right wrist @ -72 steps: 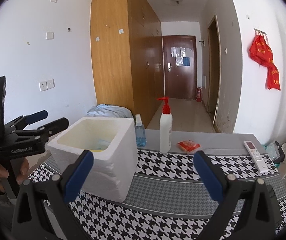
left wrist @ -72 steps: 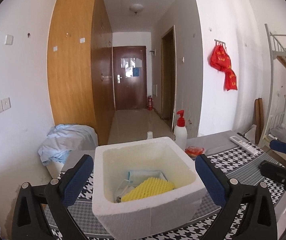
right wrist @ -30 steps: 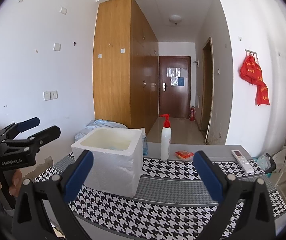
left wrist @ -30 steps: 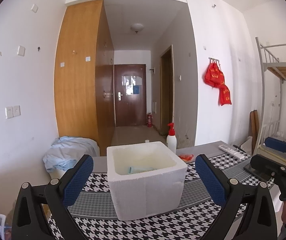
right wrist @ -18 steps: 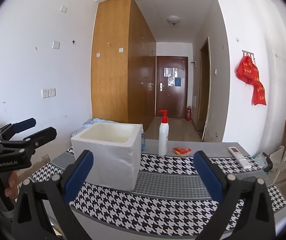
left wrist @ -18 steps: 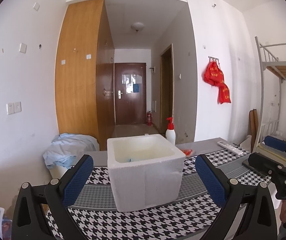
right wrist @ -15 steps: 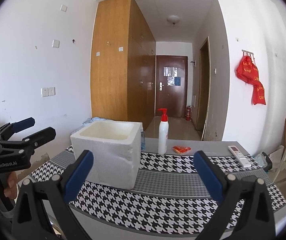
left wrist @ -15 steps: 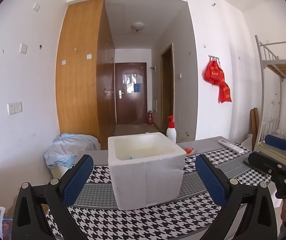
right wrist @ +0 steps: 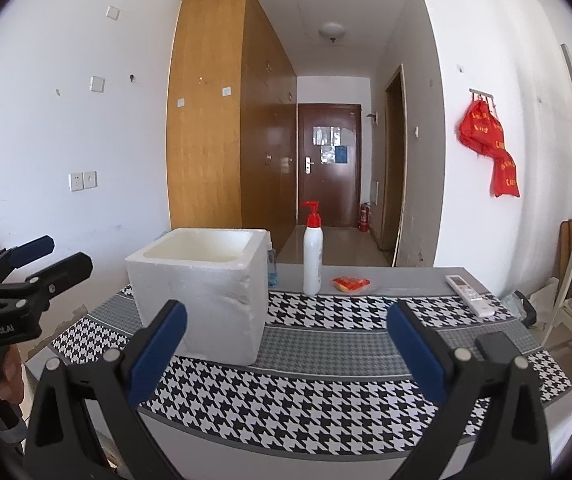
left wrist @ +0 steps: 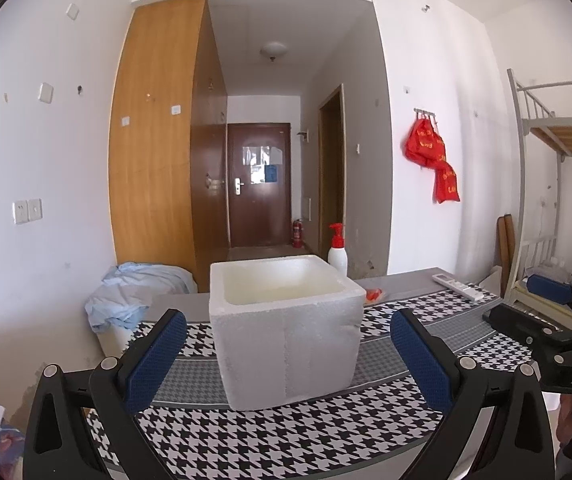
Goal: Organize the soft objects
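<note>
Both grippers have pulled back and dropped lower since the earlier pictures, so the white foam box (left wrist: 286,328) looks smaller and farther off. Before, you could see down into it, with a yellow bumpy sponge and some other soft things inside. Now only the pale inner walls show, so I cannot tell what is in it.

The worktop (right wrist: 326,376) is the biggest thing here, covered with a black-and-white checked cloth. The box sits on it, toward the left side. It is square, open on top, with thick rough walls. It is straight ahead of the left gripper (left wrist: 286,352), between the lines of its two fingers. From the right gripper (right wrist: 286,352) it lies ahead and to the left. So the left one is better lined up with the box.

Behind the box stand a white pump bottle (right wrist: 312,260) and a small blue bottle (right wrist: 271,268). A little red packet (right wrist: 352,283) lies near them, and a white remote (right wrist: 469,295) lies farther right.

Both sets of jaws are spread wide and hold nothing. My guess is the sorting is finished, or nearly so.
</note>
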A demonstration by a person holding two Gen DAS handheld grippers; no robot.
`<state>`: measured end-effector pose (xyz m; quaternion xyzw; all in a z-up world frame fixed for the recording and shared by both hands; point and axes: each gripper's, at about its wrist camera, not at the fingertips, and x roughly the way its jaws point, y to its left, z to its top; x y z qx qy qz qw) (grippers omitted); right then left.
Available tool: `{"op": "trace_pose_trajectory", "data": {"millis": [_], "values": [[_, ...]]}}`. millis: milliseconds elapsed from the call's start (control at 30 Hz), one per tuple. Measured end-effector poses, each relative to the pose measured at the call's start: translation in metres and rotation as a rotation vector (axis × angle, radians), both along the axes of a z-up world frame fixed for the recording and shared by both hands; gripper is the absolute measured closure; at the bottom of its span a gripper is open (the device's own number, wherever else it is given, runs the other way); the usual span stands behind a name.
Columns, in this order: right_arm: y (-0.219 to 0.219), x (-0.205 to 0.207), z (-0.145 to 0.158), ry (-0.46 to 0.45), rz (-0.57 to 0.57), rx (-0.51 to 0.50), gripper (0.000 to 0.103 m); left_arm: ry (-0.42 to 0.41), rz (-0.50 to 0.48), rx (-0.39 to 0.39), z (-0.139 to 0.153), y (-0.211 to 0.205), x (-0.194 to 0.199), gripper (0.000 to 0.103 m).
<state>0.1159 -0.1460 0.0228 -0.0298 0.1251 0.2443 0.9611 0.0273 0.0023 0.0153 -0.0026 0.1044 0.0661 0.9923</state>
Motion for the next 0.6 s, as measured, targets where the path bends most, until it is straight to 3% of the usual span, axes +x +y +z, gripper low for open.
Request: {"op": "trace_pose_trajectory", "data": {"millis": [600], "values": [[-0.0042,0.0004,-0.0080,0.022,0.007,0.008,0.002,0.022,-0.002,0.009,-0.0045,-0.0029,-0.0002,0.001]]}}
